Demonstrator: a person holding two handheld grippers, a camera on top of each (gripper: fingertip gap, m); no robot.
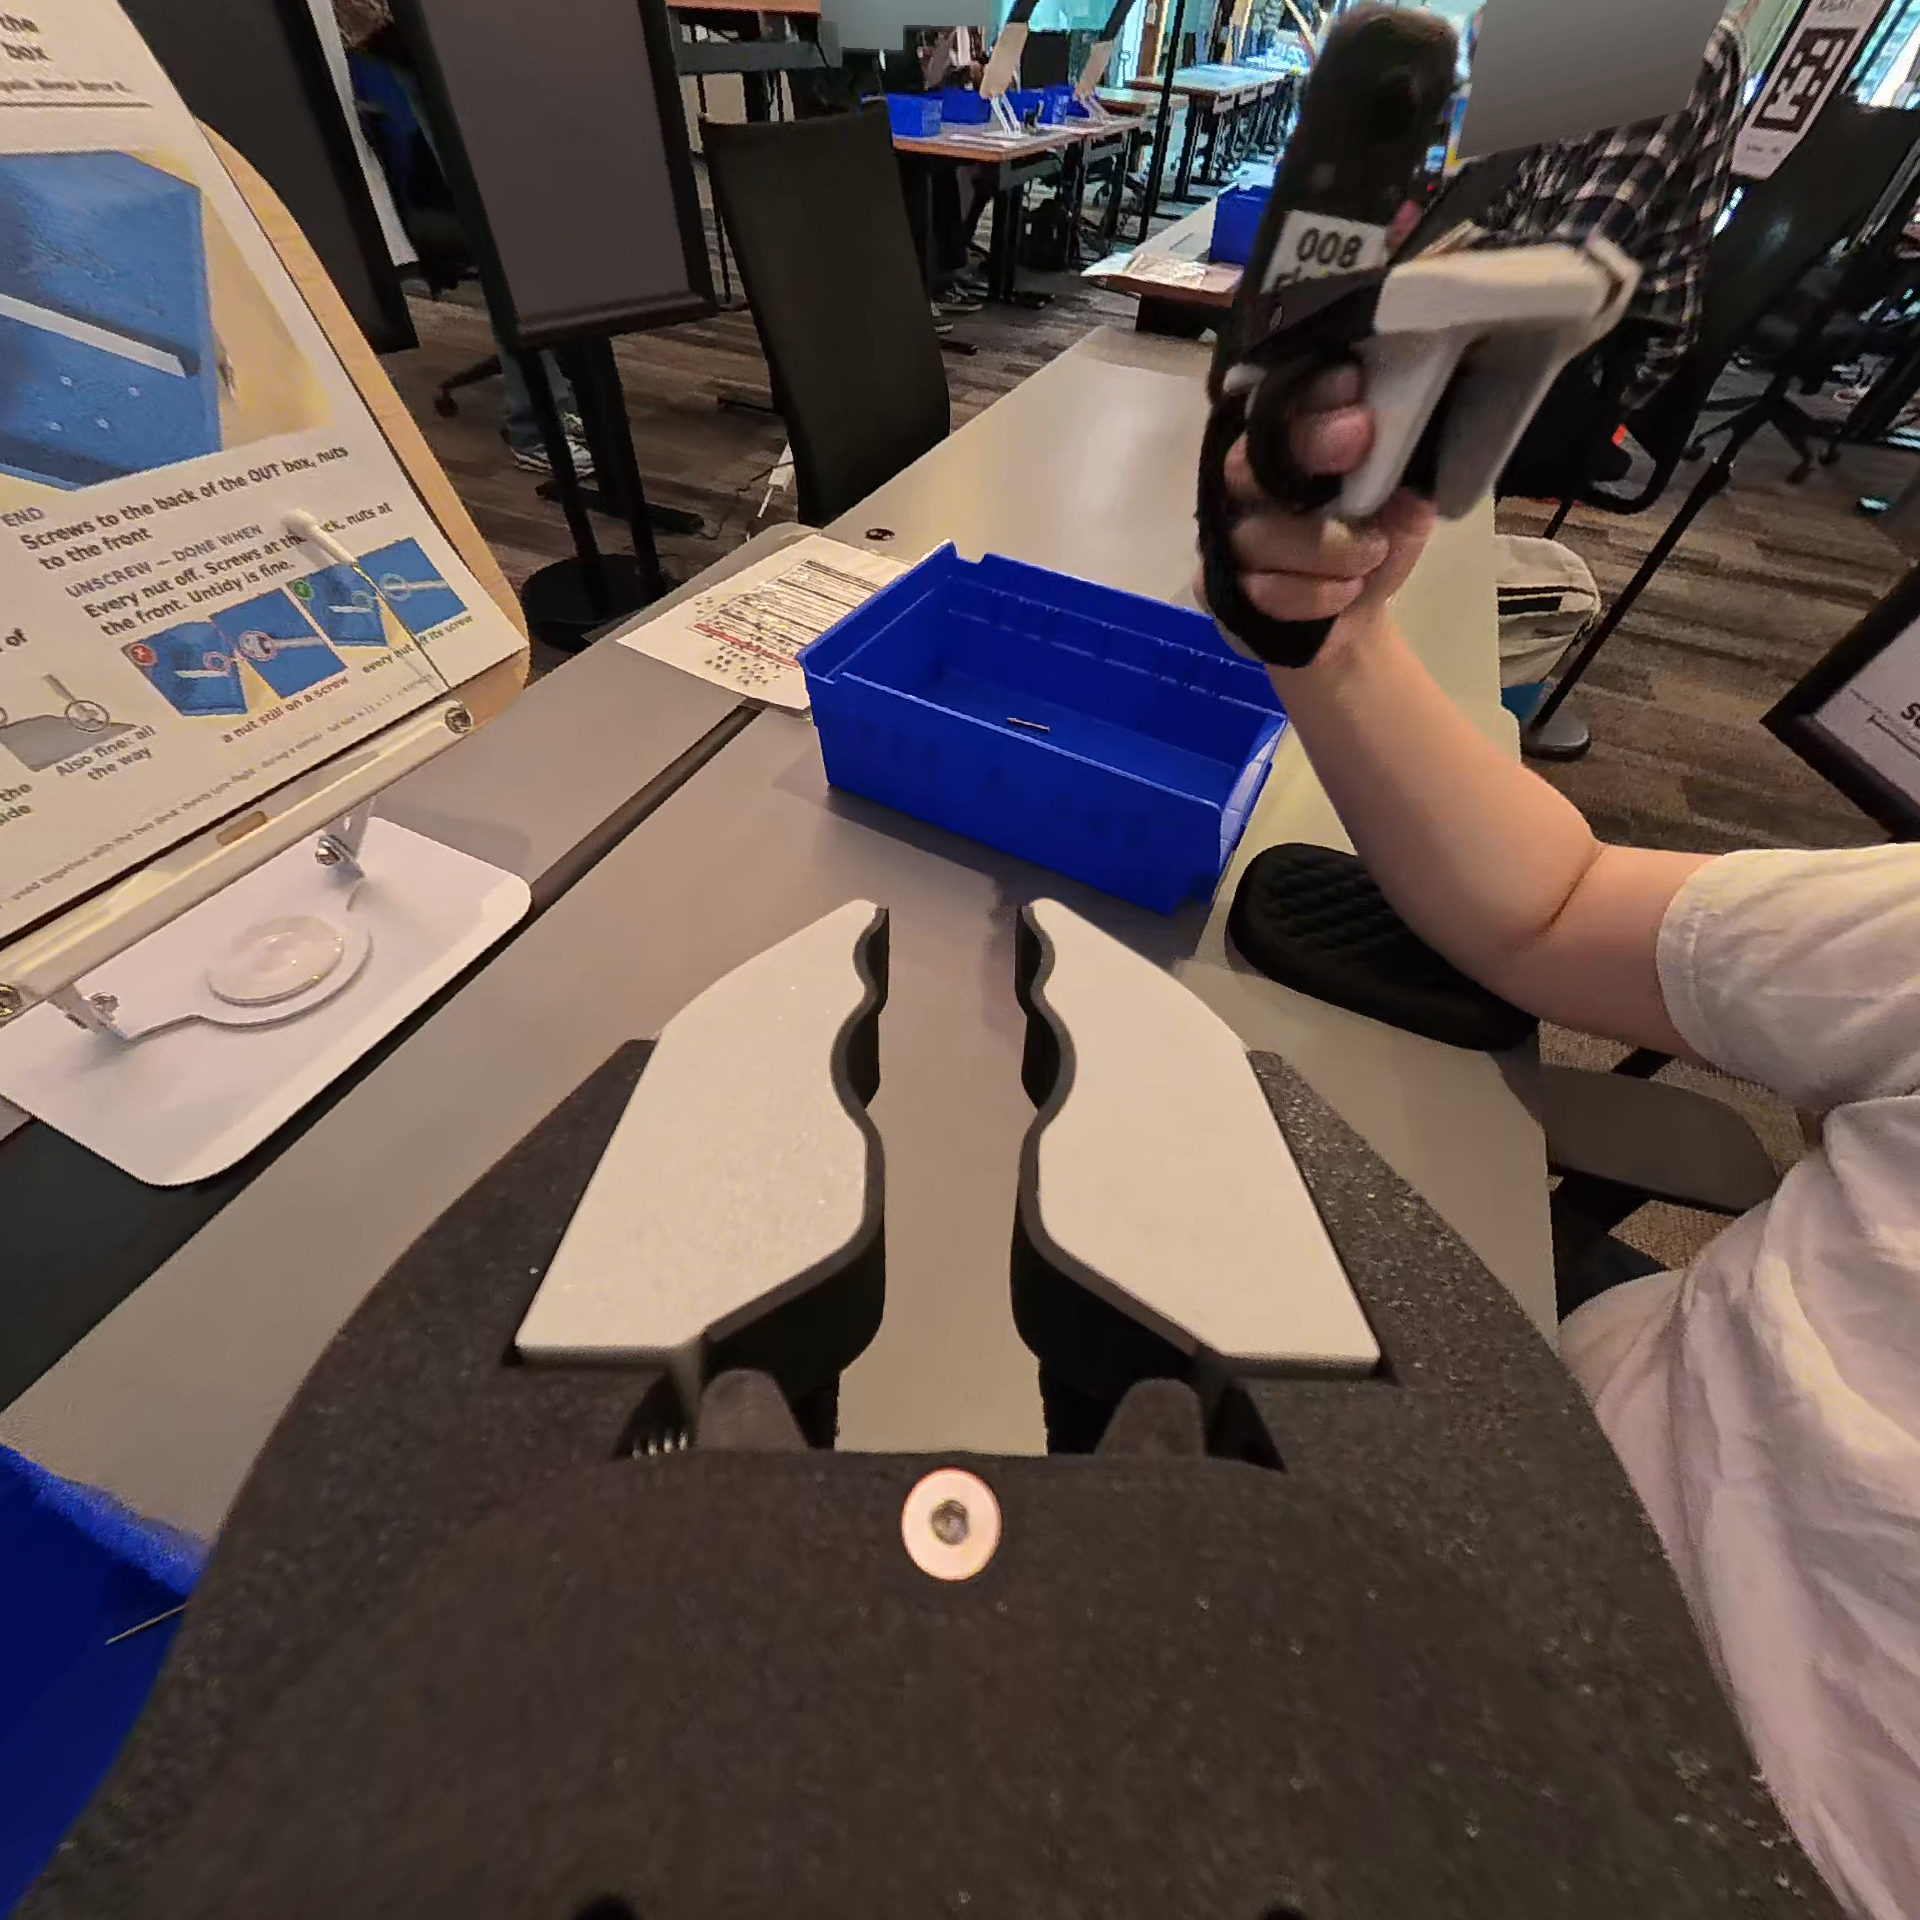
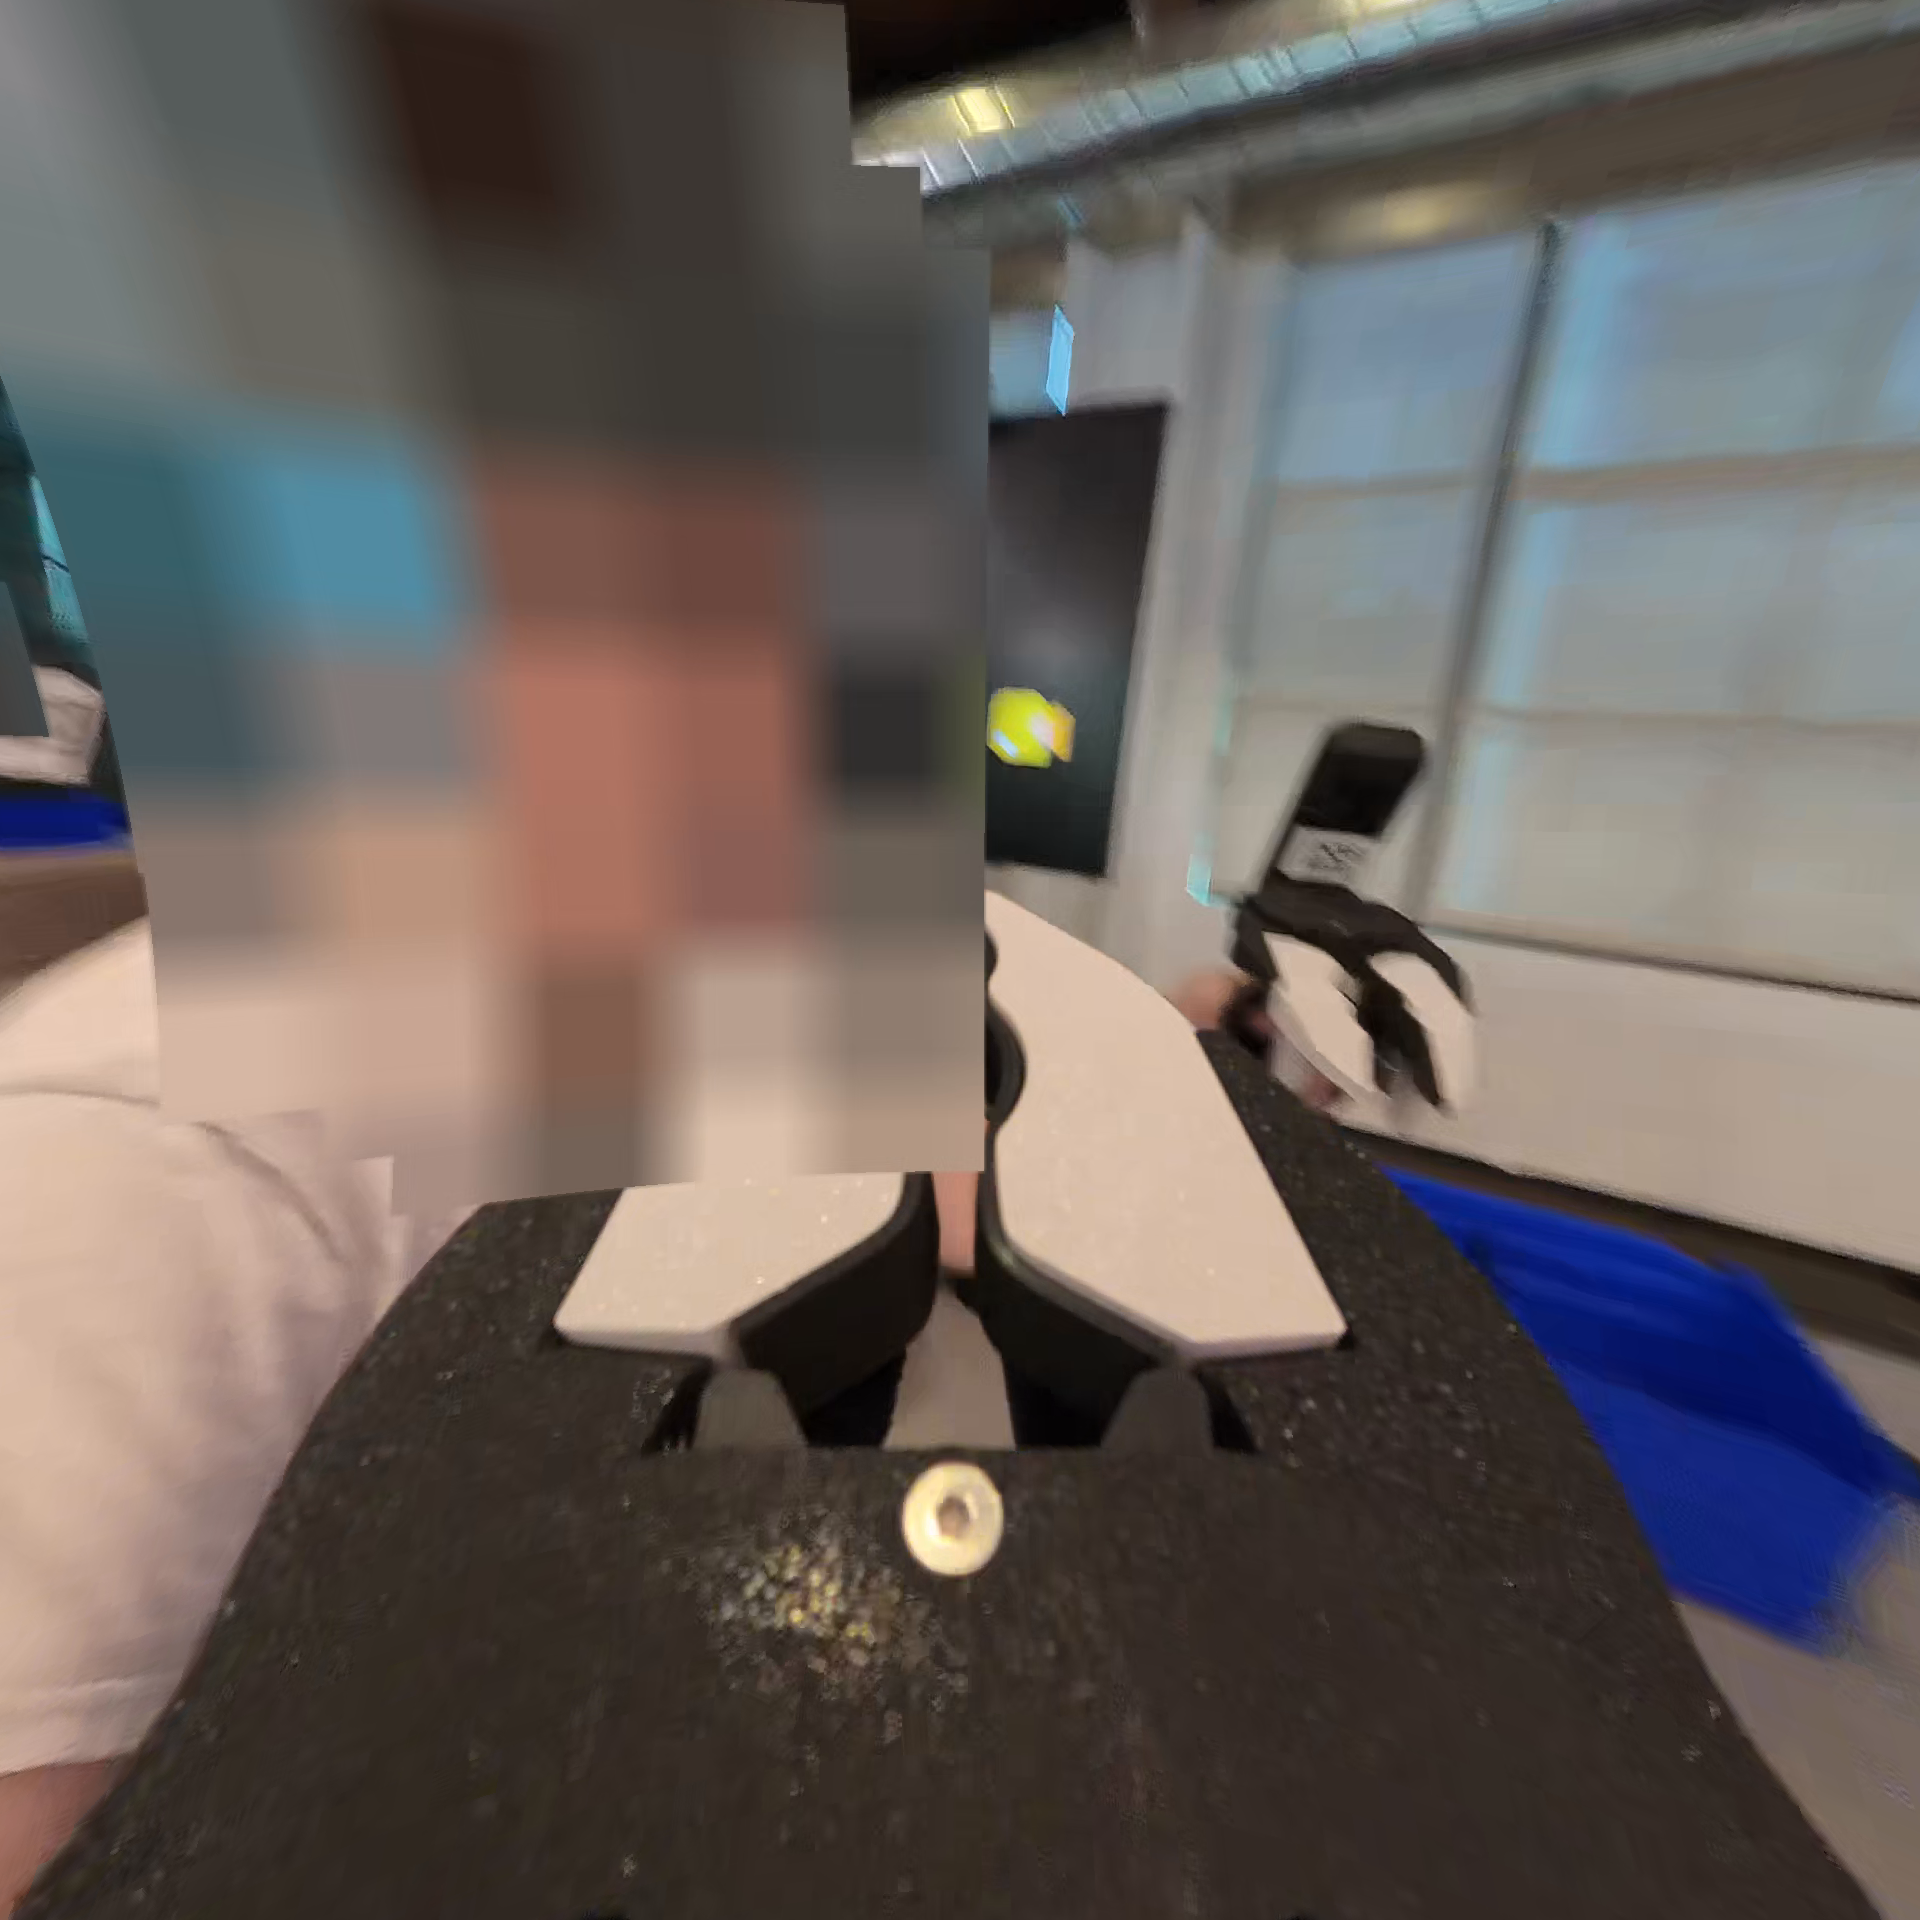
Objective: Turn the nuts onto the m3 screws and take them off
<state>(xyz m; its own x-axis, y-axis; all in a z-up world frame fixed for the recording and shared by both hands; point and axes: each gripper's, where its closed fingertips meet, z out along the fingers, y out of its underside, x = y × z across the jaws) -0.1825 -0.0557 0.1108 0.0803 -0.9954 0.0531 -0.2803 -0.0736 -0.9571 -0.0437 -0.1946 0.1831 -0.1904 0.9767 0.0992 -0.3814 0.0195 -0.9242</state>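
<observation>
At frame centre the left gripper (image 1: pixel 951 925), fingers apart and empty, points at the blue bin (image 1: pixel 1039 727) holding one screw (image 1: pixel 1029 724), while the right gripper (image 1: pixel 1496 343), upper right, has its fingertips hidden, state indeterminable.

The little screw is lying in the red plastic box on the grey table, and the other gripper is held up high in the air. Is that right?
Not quite: the plastic box is blue, not red, as the left wrist view shows. The rest holds: a thin little screw lies inside it on the grey table, and the right gripper is held up high in a hand.
</observation>
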